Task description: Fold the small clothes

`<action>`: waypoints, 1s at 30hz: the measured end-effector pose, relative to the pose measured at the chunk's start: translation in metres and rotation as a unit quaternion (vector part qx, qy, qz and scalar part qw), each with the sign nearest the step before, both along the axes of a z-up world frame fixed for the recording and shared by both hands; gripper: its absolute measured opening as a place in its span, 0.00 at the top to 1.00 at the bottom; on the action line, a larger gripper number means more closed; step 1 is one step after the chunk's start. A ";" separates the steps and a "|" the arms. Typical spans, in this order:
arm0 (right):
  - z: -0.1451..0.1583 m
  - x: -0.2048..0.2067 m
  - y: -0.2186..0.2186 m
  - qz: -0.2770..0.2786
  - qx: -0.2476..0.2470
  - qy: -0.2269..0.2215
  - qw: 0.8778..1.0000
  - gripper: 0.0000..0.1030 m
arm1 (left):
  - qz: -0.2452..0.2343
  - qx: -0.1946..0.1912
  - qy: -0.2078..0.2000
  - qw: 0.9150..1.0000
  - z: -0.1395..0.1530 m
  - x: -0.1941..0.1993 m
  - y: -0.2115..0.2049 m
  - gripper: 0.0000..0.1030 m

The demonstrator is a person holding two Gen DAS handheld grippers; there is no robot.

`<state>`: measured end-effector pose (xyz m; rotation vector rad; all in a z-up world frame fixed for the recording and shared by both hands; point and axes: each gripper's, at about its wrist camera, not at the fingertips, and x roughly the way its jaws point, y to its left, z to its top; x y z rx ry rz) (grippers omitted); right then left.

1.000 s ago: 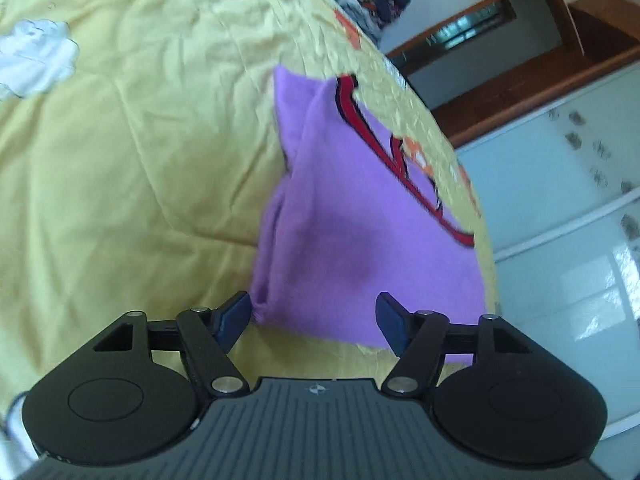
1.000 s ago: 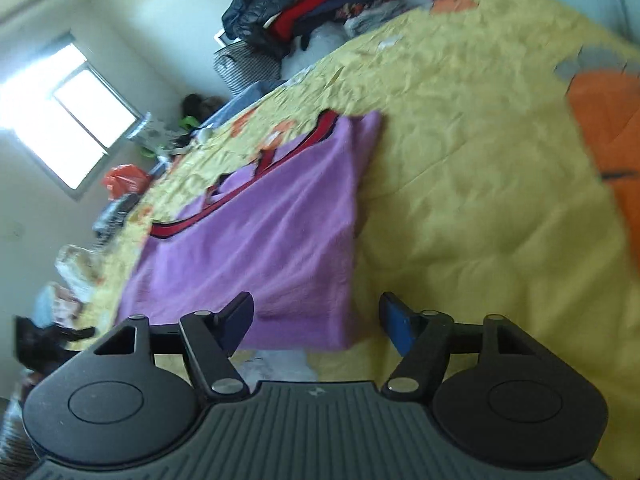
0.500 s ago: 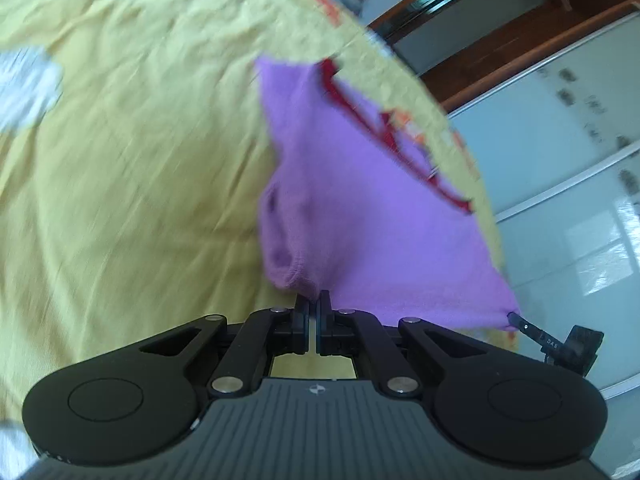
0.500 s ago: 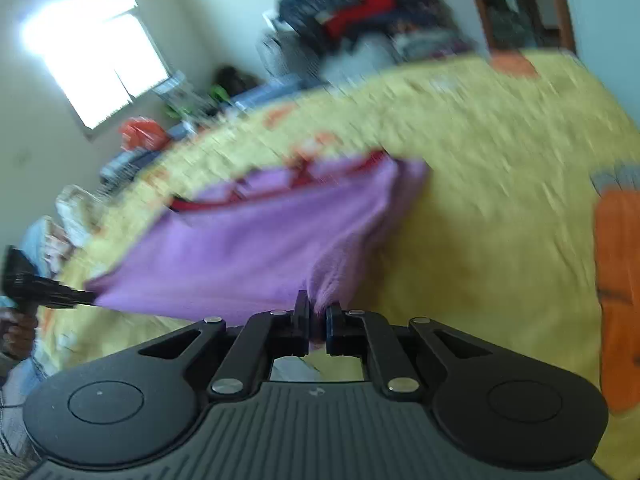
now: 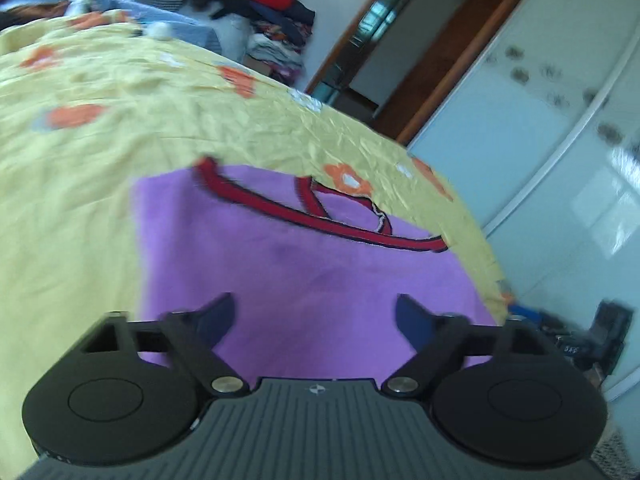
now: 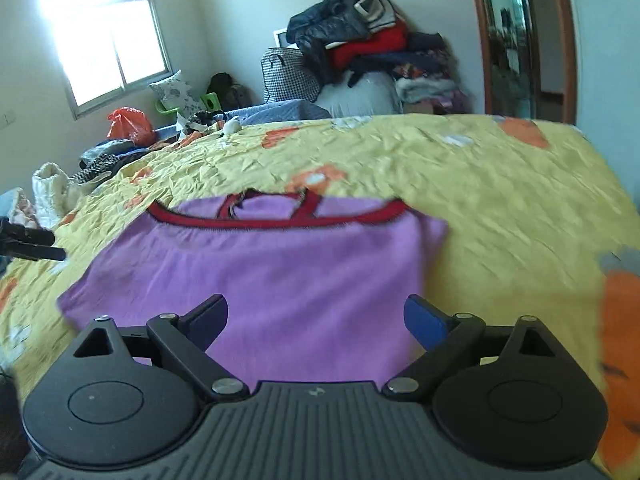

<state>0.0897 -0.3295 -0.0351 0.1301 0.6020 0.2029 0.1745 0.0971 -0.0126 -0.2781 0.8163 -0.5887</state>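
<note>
Purple top [image 6: 276, 280] flat on yellow bed [image 6: 500, 200], left gripper [image 5: 316, 316] and right gripper [image 6: 316, 316] both spread apart, empty, above its near edge

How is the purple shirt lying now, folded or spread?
Folded: the purple shirt lies flat on the yellow bedspread, its red-trimmed hem meeting the neckline.
</note>
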 end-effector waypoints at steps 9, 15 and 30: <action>-0.056 0.088 0.038 -0.022 -0.117 0.066 0.991 0.06 | 0.084 0.132 -0.005 0.988 -0.049 0.046 -0.030 0.85; -0.035 0.071 -0.009 -0.069 -0.042 0.071 0.994 0.05 | 0.110 0.077 0.038 0.990 -0.041 0.047 0.007 0.87; -0.041 0.129 0.024 -0.110 -0.073 0.078 0.988 0.00 | 0.101 0.190 -0.018 0.976 -0.045 0.082 -0.096 0.35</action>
